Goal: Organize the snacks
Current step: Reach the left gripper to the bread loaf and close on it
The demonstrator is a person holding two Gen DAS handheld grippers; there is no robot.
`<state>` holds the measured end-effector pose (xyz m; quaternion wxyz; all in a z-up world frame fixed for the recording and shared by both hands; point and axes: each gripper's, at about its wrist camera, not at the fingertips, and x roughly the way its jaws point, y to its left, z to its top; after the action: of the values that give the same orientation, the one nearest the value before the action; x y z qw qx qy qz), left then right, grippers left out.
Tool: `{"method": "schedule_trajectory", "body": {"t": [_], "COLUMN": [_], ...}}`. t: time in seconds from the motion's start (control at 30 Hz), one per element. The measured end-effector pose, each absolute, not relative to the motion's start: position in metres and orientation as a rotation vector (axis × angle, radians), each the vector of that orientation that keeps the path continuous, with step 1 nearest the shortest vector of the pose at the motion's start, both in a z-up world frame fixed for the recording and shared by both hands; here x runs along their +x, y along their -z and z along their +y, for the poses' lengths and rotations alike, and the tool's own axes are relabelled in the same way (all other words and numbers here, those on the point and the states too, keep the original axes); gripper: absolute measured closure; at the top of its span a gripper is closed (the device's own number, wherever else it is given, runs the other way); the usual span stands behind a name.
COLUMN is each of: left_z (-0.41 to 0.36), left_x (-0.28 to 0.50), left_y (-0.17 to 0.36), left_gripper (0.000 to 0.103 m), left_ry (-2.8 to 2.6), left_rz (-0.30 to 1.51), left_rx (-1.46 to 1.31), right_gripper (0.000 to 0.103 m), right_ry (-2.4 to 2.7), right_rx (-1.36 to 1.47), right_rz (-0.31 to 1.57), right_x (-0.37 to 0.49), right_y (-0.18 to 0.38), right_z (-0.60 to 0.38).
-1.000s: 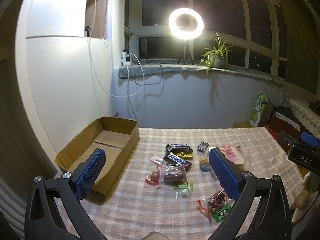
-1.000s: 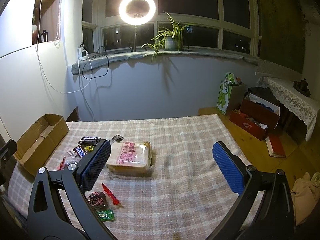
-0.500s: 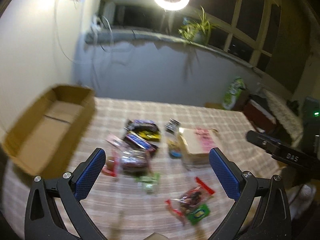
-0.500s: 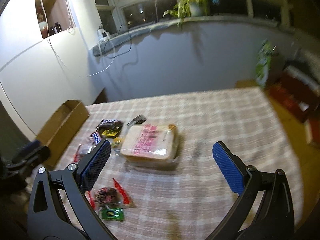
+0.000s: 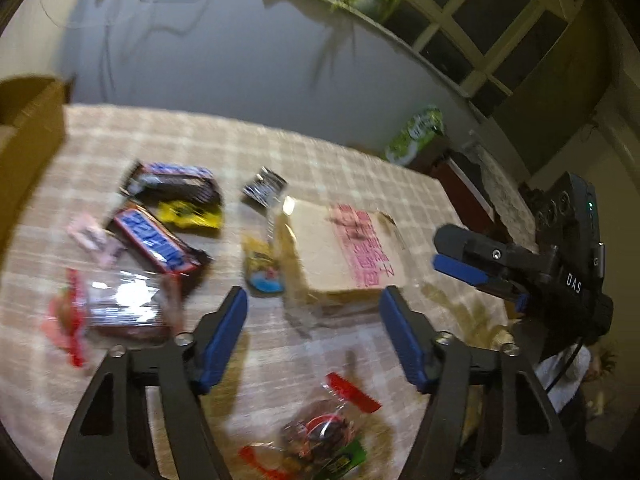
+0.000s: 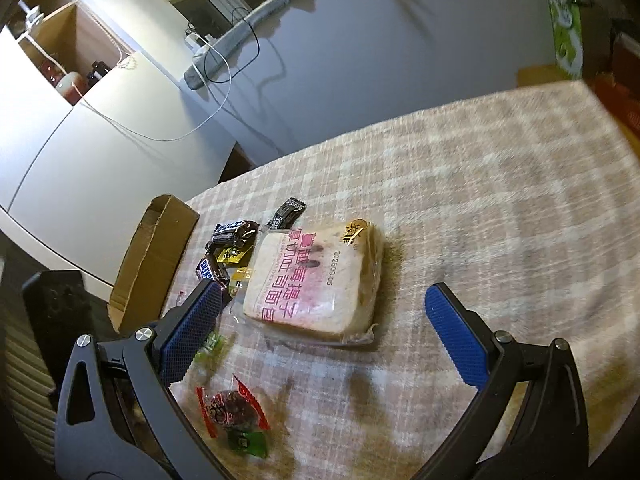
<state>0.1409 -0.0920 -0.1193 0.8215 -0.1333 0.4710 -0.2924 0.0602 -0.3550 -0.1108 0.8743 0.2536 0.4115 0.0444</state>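
Both my grippers hang over the checked tablecloth (image 6: 500, 184), nothing held. My left gripper (image 5: 314, 334) has its jaws closing with only bare cloth between them; my right gripper (image 6: 322, 332) stands wide apart and empty.

The bagged bread (image 6: 316, 280) is the big item, lying flat just ahead of both sets of fingers. From the left it sits ahead and a touch right, long axis running away from me. From the right its near end lies between the open jaws' line, so I judge my right the nearer hand.

The cardboard box (image 6: 154, 256) waits open at the far left, well apart from the bread. Between them lies a clutter: Snickers bar (image 5: 154, 242), a dark bar wrapper (image 5: 176, 186), a yellow packet (image 5: 188, 212). A red-edged sweet packet (image 6: 232, 406) lies close under my fingers. Carrying the bread across means clearing that pile.
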Motion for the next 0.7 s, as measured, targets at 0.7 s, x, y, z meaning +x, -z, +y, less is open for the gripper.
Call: {"method": "schedule_trajectory", "body": {"t": [0.7], "left_z": [-0.121], "left_x": [0.172], "left_y": [0.144], "left_gripper": [0.044], "left_ry": [0.641], "left_rz": [1.088], "left_rx": [-0.233], "right_gripper": [0.026], "right_ry": [-0.163], "right_rx": [0.569], "right_rz": [0.997], "right_x": [0.096], "right_y": [0.141], "right_z": [-0.355]}}
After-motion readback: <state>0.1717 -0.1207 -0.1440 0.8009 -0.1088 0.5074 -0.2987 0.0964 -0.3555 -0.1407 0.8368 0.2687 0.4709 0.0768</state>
